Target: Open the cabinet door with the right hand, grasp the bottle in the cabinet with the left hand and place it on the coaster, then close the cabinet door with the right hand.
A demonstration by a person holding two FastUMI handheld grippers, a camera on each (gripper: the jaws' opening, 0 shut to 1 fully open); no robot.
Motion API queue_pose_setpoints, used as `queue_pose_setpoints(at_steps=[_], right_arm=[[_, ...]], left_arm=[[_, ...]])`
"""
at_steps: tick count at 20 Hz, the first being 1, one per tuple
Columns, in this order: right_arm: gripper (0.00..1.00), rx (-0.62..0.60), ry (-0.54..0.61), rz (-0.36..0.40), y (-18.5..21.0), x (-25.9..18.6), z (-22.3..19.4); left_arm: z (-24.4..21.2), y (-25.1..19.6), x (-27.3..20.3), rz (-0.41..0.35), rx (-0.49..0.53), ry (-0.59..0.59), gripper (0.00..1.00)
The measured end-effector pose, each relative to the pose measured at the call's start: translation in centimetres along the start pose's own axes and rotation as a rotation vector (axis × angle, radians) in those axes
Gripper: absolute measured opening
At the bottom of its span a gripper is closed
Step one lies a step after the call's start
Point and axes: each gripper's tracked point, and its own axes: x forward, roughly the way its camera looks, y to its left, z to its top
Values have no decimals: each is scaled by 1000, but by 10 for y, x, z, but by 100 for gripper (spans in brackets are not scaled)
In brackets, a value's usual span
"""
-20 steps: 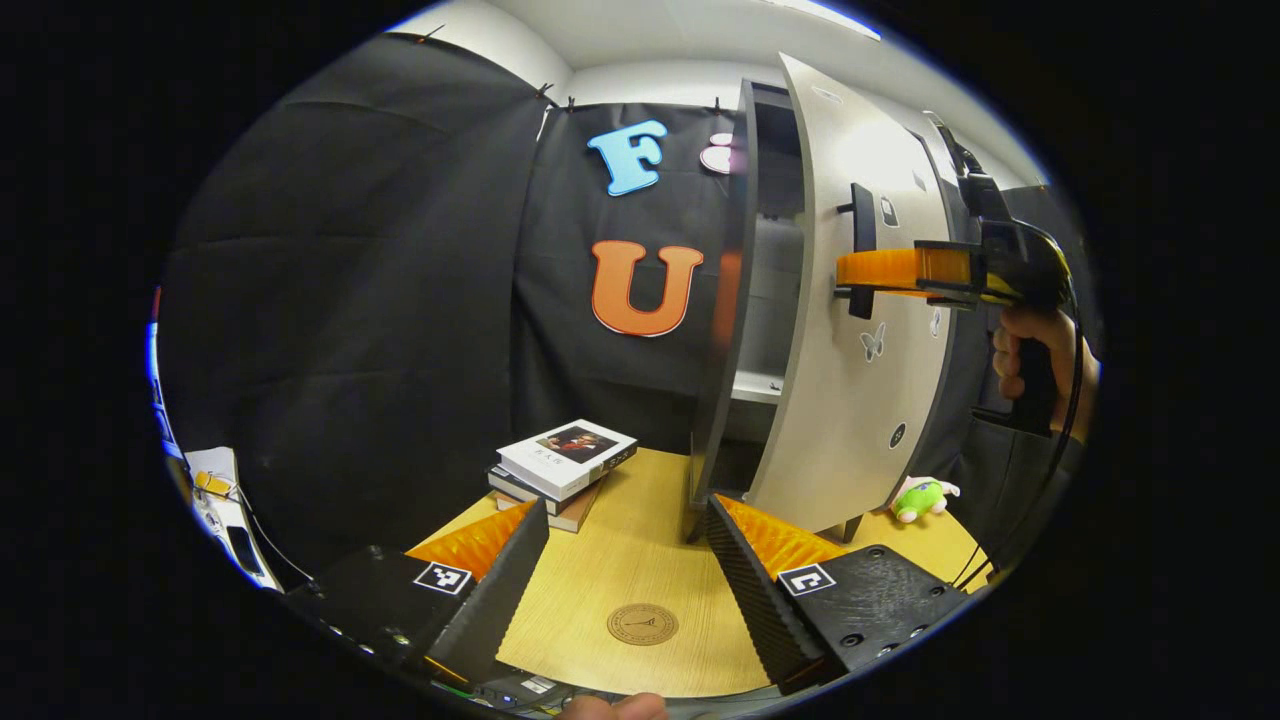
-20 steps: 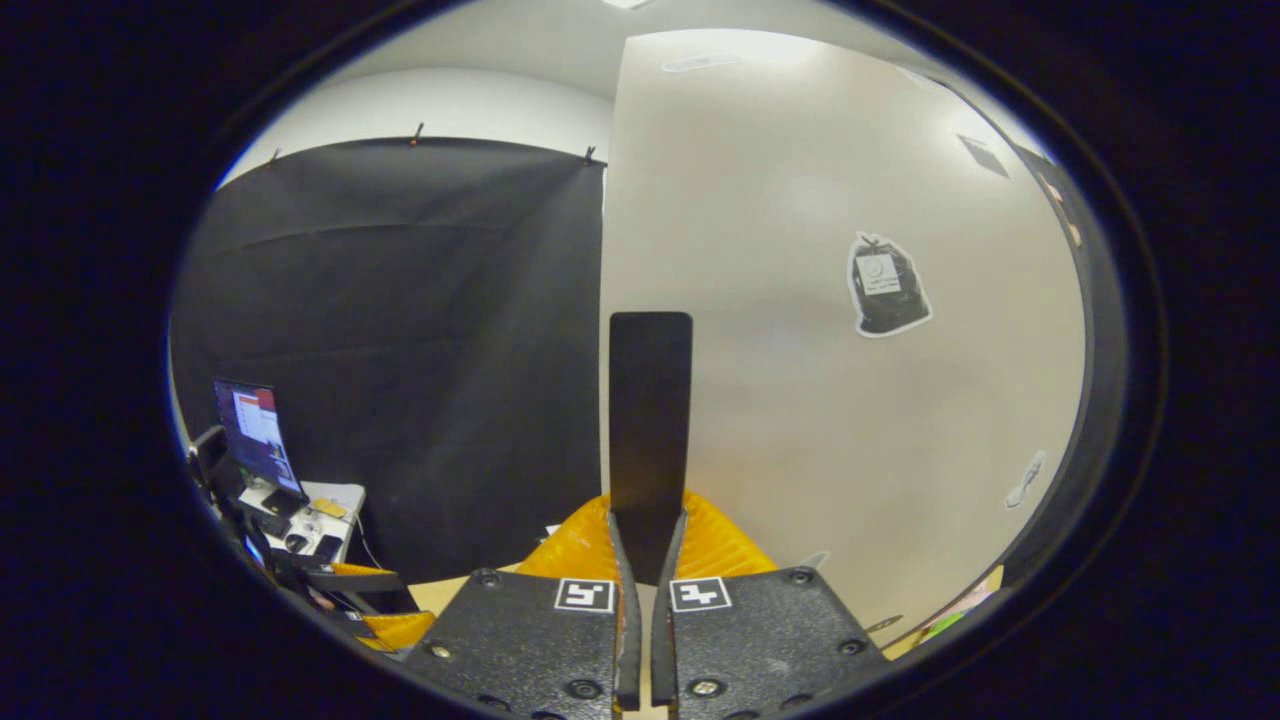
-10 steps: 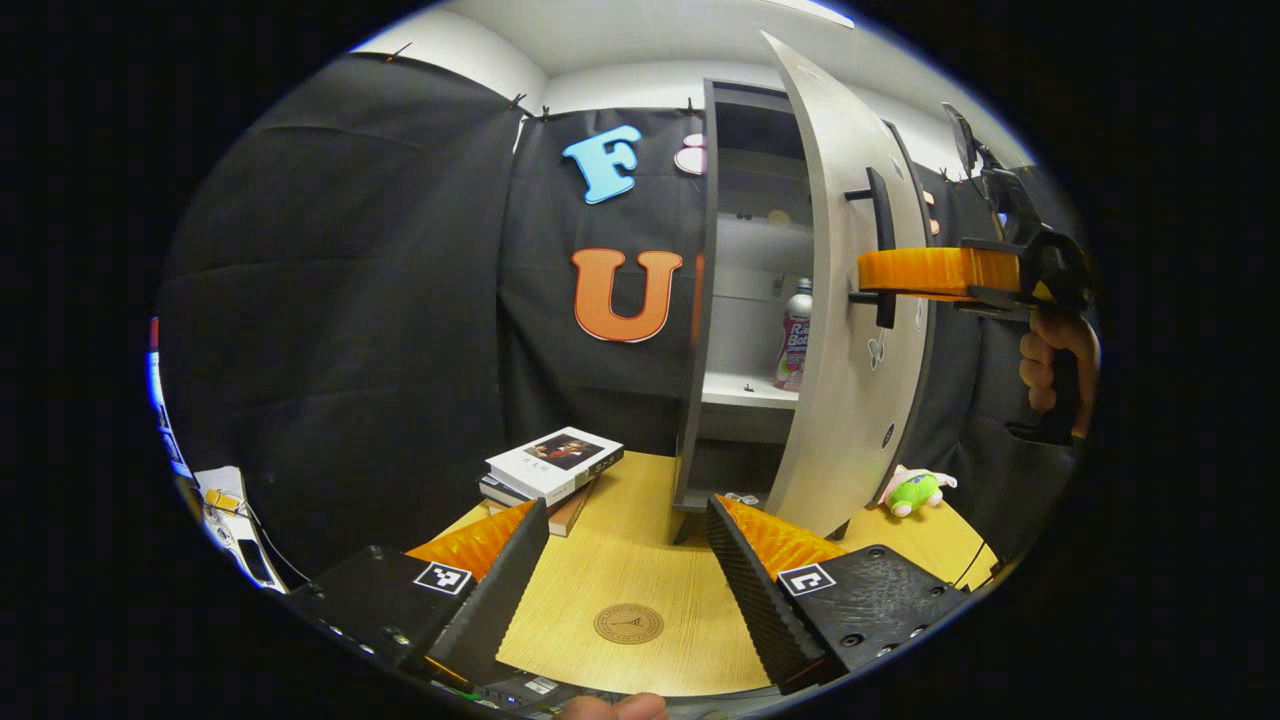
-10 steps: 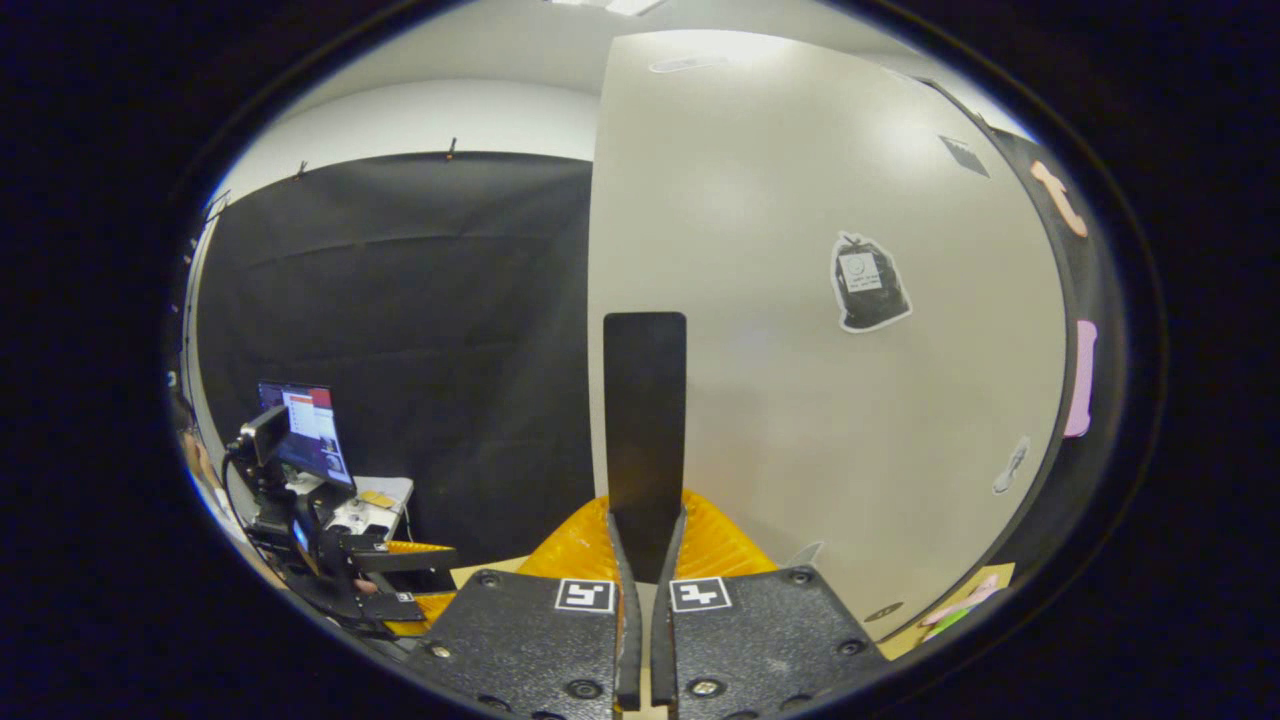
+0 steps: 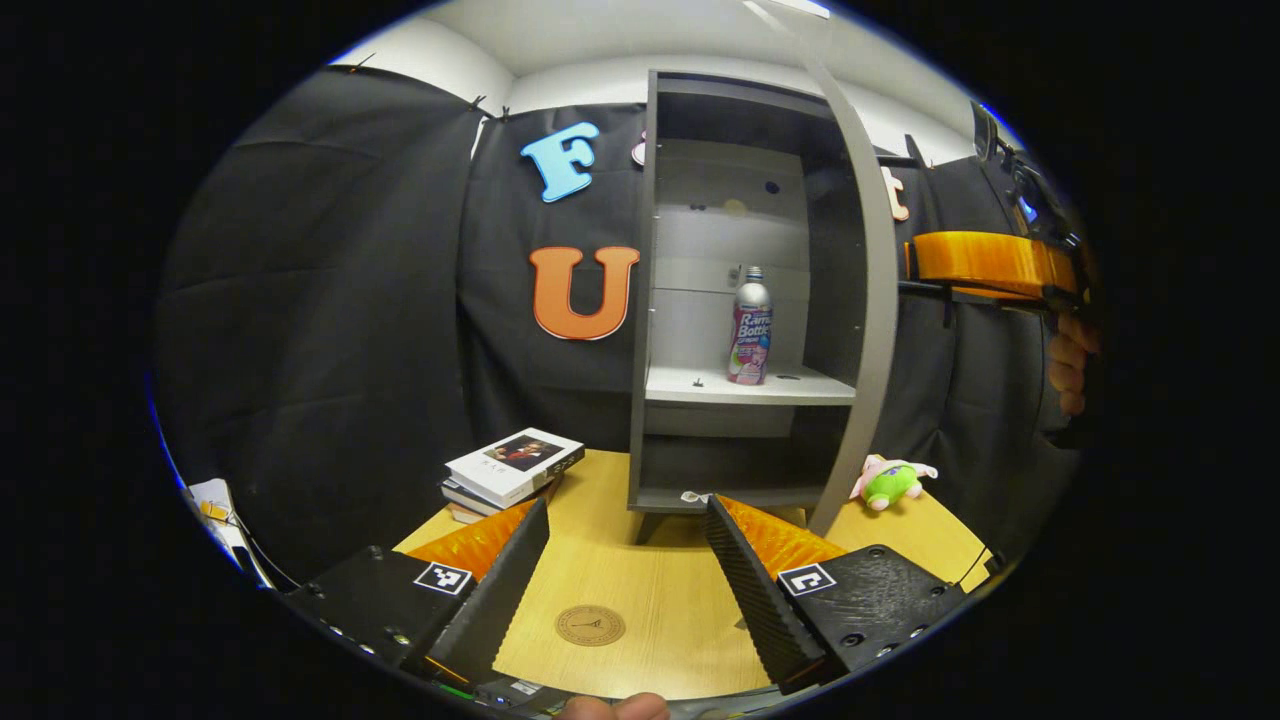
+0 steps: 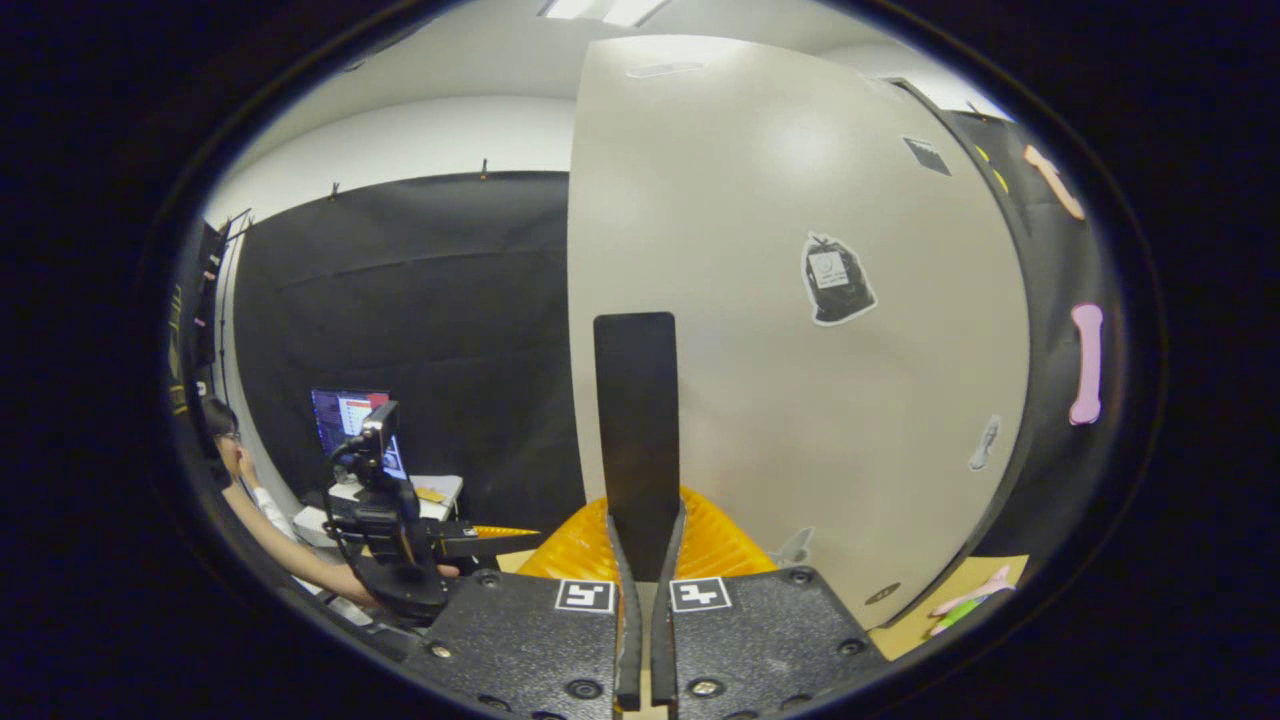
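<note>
Pinching the handle (image 6: 636,430), right gripper (image 6: 640,600) risks slipping, letting door (image 6: 790,330) swing onto bottle (image 5: 750,325) at 12 o'clock; left gripper (image 5: 628,570) spread, clear.

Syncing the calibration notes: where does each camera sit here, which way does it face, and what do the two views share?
Left gripper view: rides the left gripper, jaws open, low over the table; faces the open cabinet, bottle on its shelf, coaster below.
Right gripper view: rides the right gripper, shut on the door handle; faces the cabinet door front; a person's sleeve at far left.
Shared: the door, edge-on in the left gripper view, and both grippers.
</note>
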Motion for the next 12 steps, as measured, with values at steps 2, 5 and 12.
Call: queue_pose_setpoints(at_steps=[2, 5, 12], right_arm=[[7, -9, 8, -10, -2, 0, 0], [7, -6, 21, -19, -2, -14, -1], [7, 7, 51, -112, -7, -30, -1]], left_arm=[[-1, -9, 8, -24, 7, 3, 95], [2, -25, 21, -61, 9, -2, 95], [16, -61, 60, -167, 23, -32, 95]])
